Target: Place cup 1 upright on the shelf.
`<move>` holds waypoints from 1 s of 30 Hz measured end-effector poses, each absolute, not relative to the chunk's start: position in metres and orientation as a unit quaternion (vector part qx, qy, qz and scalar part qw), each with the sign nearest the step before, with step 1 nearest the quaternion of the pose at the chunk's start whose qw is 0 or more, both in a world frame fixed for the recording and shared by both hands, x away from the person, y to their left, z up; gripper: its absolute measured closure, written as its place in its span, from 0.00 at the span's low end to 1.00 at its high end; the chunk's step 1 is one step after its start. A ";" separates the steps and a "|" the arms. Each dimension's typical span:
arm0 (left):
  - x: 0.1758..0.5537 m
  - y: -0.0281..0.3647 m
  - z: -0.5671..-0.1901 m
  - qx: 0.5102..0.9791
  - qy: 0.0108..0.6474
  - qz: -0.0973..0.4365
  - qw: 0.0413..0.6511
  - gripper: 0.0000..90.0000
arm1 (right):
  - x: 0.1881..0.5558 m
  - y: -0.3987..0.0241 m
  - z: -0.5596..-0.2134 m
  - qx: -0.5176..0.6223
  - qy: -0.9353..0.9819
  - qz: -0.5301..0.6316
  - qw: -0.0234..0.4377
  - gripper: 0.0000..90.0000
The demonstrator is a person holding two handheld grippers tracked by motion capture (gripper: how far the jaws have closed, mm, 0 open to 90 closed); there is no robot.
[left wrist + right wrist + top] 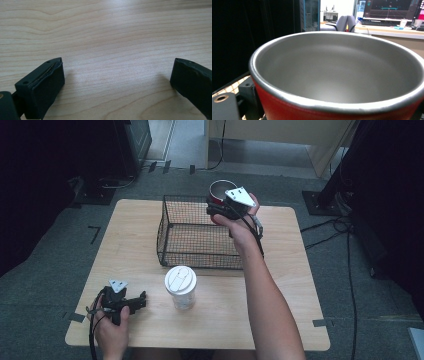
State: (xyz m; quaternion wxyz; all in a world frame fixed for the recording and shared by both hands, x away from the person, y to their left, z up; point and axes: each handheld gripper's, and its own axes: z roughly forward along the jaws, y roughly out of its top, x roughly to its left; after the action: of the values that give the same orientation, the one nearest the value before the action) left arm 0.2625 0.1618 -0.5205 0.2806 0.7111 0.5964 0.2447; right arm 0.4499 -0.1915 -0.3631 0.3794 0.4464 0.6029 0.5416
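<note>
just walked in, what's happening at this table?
A person works two handheld grippers at a wooden table. The right gripper holds a red metal cup above the far right corner of a black wire basket, which looks empty. In the right gripper view the cup's steel inside is empty too. The left gripper rests near the table's front left, jaws open with nothing between them. A clear cup with a white lid stands upright in front of the basket.

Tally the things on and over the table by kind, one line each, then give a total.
Red cup with metal inside, held in the right gripper over the basket's far right corner: 1
Clear cup with white lid, on the table: 1
Black wire basket: 1
Total: 3
</note>
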 end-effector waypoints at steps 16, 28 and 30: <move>0.263 0.162 -0.521 0.711 0.596 0.244 0.281 0.00 | 0.471 -0.183 -0.396 0.471 0.621 0.505 0.370 0.08; 0.263 0.162 -0.521 0.711 0.596 0.244 0.281 0.00 | 0.479 -0.191 -0.421 0.499 0.633 0.468 0.363 0.08; 0.263 0.162 -0.521 0.711 0.596 0.244 0.281 0.00 | 0.479 -0.192 -0.424 0.504 0.634 0.463 0.359 0.08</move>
State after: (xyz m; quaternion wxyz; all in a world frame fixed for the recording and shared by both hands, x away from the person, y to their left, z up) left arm 0.2625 0.1616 -0.5205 0.2810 0.7114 0.5961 0.2442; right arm 0.4793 -0.1924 -0.4245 0.3592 0.5044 0.6339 0.4634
